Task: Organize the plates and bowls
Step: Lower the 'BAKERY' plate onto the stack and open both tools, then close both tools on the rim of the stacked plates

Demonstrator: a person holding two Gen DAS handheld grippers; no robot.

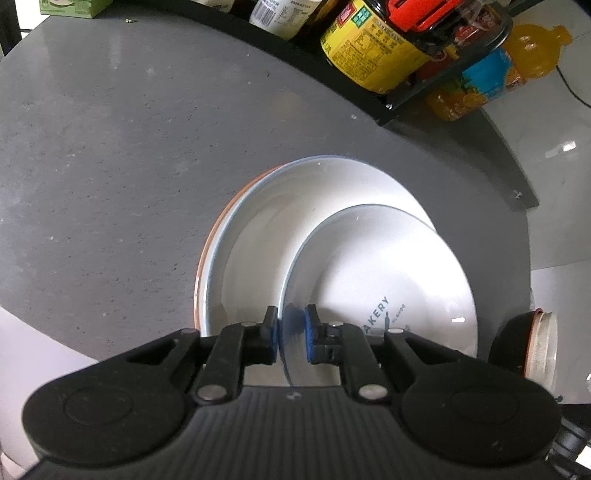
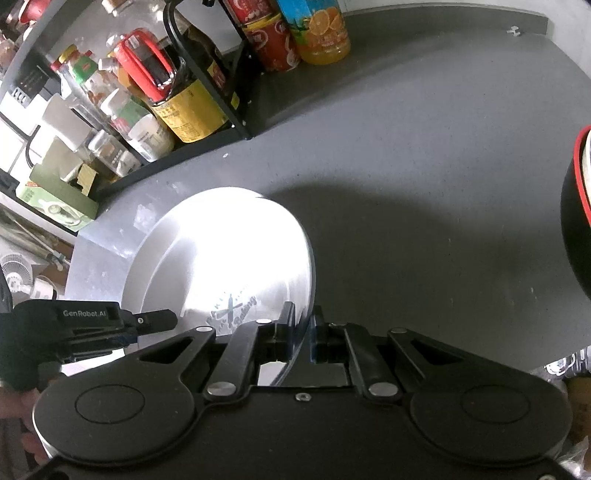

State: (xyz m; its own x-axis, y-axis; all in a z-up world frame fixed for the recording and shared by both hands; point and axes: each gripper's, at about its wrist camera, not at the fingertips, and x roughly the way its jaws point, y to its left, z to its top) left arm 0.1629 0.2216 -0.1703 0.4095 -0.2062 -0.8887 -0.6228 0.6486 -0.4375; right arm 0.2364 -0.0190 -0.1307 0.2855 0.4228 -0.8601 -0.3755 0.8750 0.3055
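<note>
My left gripper (image 1: 291,325) is shut on the near rim of a white bowl (image 1: 388,258) printed "BAKERY". The bowl sits tilted inside a larger blue-rimmed white plate (image 1: 266,221), which lies on an orange-rimmed plate (image 1: 205,254). In the right wrist view my right gripper (image 2: 303,332) is shut on the near rim of a white bowl (image 2: 229,251) with a "Baking" print, apparently the same one, glaring under the light. A wider plate (image 2: 147,258) shows beneath it. The left gripper (image 2: 173,319) reaches in from the left at that rim.
All stands on a grey countertop (image 1: 110,147). A black bowl with a red rim (image 1: 517,343) (image 2: 576,229) sits to the right. A black wire rack (image 1: 424,96) (image 2: 236,92) of jars and bottles lines the back, with an orange juice bottle (image 2: 321,29) beside it.
</note>
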